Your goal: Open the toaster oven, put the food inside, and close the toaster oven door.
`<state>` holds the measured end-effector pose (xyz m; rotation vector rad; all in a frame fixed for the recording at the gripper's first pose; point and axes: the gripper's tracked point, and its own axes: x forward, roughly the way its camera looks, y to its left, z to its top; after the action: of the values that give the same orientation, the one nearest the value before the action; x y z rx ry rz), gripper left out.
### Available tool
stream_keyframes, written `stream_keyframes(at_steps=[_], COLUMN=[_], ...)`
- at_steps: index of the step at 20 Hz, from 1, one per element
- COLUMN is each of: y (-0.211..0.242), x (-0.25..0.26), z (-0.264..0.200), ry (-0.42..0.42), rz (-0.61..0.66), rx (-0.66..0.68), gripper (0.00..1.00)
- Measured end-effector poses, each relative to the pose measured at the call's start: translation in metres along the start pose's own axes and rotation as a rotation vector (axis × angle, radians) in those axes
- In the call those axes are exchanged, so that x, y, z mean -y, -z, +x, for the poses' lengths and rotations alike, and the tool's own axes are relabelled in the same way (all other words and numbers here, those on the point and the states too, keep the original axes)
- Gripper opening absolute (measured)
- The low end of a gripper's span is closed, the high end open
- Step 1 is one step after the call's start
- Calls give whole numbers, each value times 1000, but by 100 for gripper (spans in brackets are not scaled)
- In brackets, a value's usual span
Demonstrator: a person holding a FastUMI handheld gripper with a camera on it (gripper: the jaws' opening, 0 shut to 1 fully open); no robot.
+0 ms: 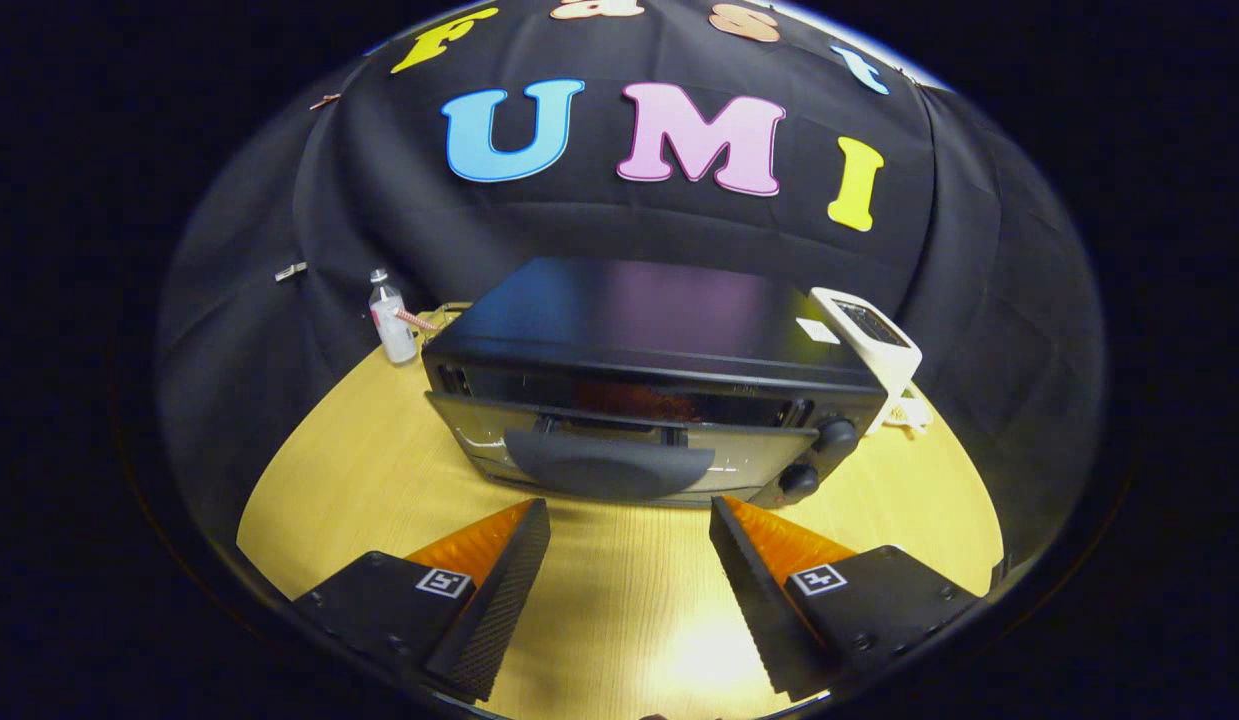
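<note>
A black toaster oven (644,370) stands on the wooden table (369,470), just beyond my fingers. Its glass door (539,440) is swung partway down, leaving a gap along the top edge, and the dark curved handle (609,465) faces me. Two round knobs (819,455) sit on its right side. My gripper (629,525) is open, its two orange-and-black fingers (499,570) spread wide over bare table with nothing between them, tips just short of the door handle. I cannot make out any food.
A small clear bottle (391,320) stands behind the oven's left corner. A white appliance (874,345) with a cord stands at the oven's back right. Black cloth walls close the booth behind and to both sides.
</note>
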<state>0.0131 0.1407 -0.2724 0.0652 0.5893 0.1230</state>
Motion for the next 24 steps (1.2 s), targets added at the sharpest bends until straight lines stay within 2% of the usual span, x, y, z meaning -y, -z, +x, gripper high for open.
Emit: stream_keyframes(at_steps=[6,13,20,24], y=[-29,-101,-158,-173], x=[8,46,91,119], z=[-30,-88,-133,-156], ry=[-13,13,43,61], rz=[-15,-45,67,85], rx=[101,285,399,445], gripper=[98,98,98,98])
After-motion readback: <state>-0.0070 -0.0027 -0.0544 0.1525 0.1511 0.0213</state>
